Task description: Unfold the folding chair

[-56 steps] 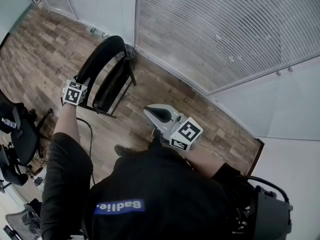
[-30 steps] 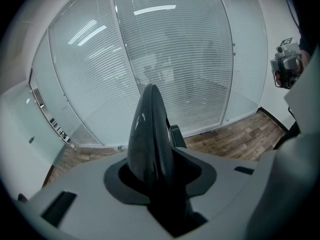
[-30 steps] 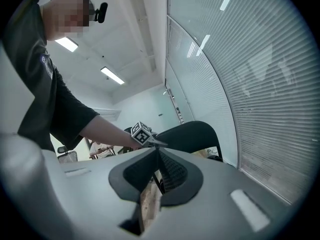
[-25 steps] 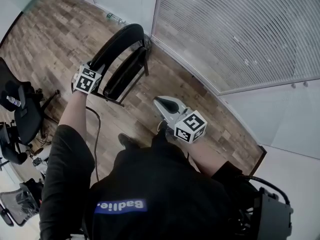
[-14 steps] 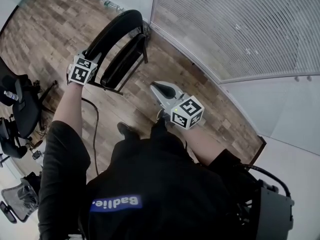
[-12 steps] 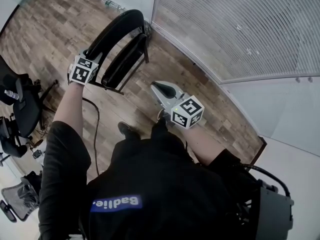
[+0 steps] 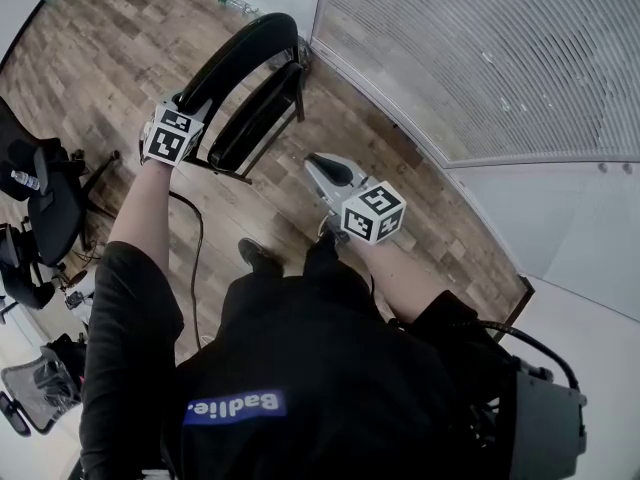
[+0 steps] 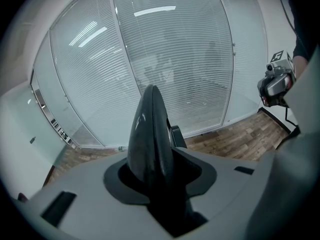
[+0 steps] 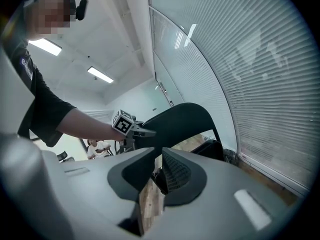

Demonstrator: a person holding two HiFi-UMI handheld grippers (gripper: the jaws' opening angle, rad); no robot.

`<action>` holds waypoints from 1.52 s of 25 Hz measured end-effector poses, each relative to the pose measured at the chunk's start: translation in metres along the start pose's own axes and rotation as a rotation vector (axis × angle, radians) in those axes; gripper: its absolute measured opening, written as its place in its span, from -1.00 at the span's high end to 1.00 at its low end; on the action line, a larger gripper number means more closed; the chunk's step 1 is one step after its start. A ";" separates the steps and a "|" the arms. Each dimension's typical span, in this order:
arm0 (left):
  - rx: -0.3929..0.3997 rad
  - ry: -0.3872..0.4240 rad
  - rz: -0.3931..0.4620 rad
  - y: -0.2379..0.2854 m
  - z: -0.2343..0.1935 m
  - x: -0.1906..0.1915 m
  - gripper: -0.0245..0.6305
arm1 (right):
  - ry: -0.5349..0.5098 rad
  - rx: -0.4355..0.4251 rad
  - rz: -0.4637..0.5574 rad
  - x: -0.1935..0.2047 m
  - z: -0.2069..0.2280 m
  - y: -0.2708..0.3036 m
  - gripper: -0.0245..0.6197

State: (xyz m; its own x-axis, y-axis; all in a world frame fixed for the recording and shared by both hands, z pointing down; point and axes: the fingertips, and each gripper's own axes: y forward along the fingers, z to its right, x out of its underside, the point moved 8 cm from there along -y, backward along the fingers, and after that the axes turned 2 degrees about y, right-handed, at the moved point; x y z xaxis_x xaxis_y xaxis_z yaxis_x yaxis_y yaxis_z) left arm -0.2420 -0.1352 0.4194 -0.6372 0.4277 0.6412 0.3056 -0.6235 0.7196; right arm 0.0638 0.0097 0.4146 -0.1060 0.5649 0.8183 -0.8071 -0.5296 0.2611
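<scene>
The black folding chair stands folded by the glass wall, its seat tipped up against the curved backrest. My left gripper is shut on the backrest's top edge, which rises dark between its jaws. My right gripper hovers to the right of the chair, apart from it, and points toward it. Its jaws have just been opening. They stand a narrow slit apart with only wooden floor showing between them.
A glass wall with blinds runs behind the chair. Dark office chairs stand at the left. A cable lies on the wooden floor near the person's shoe. Far back, a person sits.
My right gripper has sunk a little beside the chair and its jaws have parted slightly. The left gripper has kept its hold on the backrest.
</scene>
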 end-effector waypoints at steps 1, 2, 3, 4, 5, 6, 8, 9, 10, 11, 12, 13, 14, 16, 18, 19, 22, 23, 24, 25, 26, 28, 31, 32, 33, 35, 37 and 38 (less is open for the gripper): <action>-0.003 -0.002 0.002 0.000 -0.001 0.001 0.55 | 0.004 0.004 -0.004 0.002 0.002 0.002 0.86; -0.003 -0.003 0.004 0.000 -0.001 0.001 0.55 | 0.009 0.008 -0.008 0.004 0.004 0.004 0.85; -0.003 -0.003 0.004 0.000 -0.002 0.001 0.55 | 0.015 0.011 -0.010 0.005 0.006 0.006 0.85; -0.003 -0.004 0.004 0.000 -0.002 0.001 0.55 | 0.020 0.014 -0.012 0.007 0.008 0.007 0.85; -0.003 -0.004 0.004 0.000 -0.002 0.002 0.55 | 0.025 0.016 -0.014 0.009 0.011 0.008 0.84; -0.003 -0.005 0.005 0.000 -0.002 0.002 0.55 | 0.030 0.017 -0.017 0.010 0.013 0.011 0.84; -0.004 -0.006 0.007 0.000 -0.003 0.002 0.55 | 0.040 0.020 -0.025 0.014 0.017 0.017 0.83; -0.005 -0.005 0.008 0.000 -0.003 0.003 0.55 | 0.044 0.020 -0.030 0.016 0.018 0.020 0.82; -0.005 -0.005 0.008 0.000 -0.003 0.003 0.55 | 0.049 0.020 -0.034 0.018 0.019 0.024 0.81; -0.006 -0.004 0.008 -0.001 -0.003 0.003 0.55 | 0.055 0.020 -0.037 0.021 0.020 0.027 0.81; -0.006 -0.004 0.008 -0.001 -0.002 0.003 0.55 | 0.063 0.019 -0.039 0.023 0.021 0.029 0.81; -0.006 -0.004 0.008 -0.001 -0.001 0.002 0.55 | 0.072 0.019 -0.042 0.025 0.023 0.032 0.80; -0.006 -0.004 0.008 -0.001 0.000 0.002 0.55 | 0.083 0.017 -0.046 0.027 0.024 0.035 0.80; -0.006 -0.003 0.008 -0.001 0.001 0.001 0.55 | 0.106 0.015 -0.055 0.031 0.027 0.042 0.77; -0.007 -0.002 0.009 -0.001 0.002 0.000 0.55 | 0.126 0.013 -0.067 0.036 0.031 0.049 0.75; -0.008 -0.002 0.010 0.000 0.003 0.000 0.55 | 0.134 0.014 -0.074 0.039 0.033 0.053 0.74; -0.009 -0.003 0.009 0.000 0.004 0.001 0.55 | 0.157 0.021 -0.088 0.046 0.037 0.064 0.72; -0.010 -0.002 0.009 -0.001 0.005 0.001 0.55 | 0.165 0.024 -0.091 0.049 0.038 0.068 0.72; -0.011 0.002 0.012 -0.002 0.006 0.001 0.55 | 0.174 0.029 -0.094 0.051 0.039 0.071 0.71; -0.014 0.010 0.019 -0.003 0.007 0.000 0.55 | 0.182 0.034 -0.098 0.054 0.041 0.075 0.70; -0.016 0.021 0.028 -0.003 0.008 -0.001 0.55 | 0.192 0.041 -0.102 0.057 0.043 0.078 0.69; -0.021 0.031 0.033 -0.003 0.011 -0.004 0.55 | 0.214 0.054 -0.109 0.063 0.049 0.085 0.68; -0.019 0.027 0.021 -0.004 0.018 -0.003 0.55 | 0.245 0.071 -0.116 0.072 0.056 0.093 0.67; -0.018 0.026 0.019 -0.004 0.019 -0.003 0.55 | 0.256 0.076 -0.119 0.075 0.058 0.097 0.67; -0.018 0.025 0.017 -0.005 0.021 -0.003 0.55 | 0.267 0.082 -0.121 0.078 0.060 0.100 0.67; -0.021 0.024 0.014 -0.006 0.025 -0.003 0.55 | 0.288 0.092 -0.126 0.083 0.064 0.106 0.66; -0.023 0.026 0.014 -0.007 0.026 -0.003 0.55 | 0.303 0.098 -0.130 0.087 0.067 0.113 0.65; -0.024 0.026 0.015 -0.007 0.025 -0.003 0.55 | 0.308 0.100 -0.133 0.088 0.068 0.117 0.65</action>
State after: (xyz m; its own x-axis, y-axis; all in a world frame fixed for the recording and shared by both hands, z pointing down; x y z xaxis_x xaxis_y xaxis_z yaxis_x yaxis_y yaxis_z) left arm -0.2246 -0.1151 0.4190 -0.6513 0.4010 0.6442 0.2982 -0.6453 0.7033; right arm -0.0007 -0.0453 0.5518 -0.1865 0.7893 0.5850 -0.7664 -0.4894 0.4160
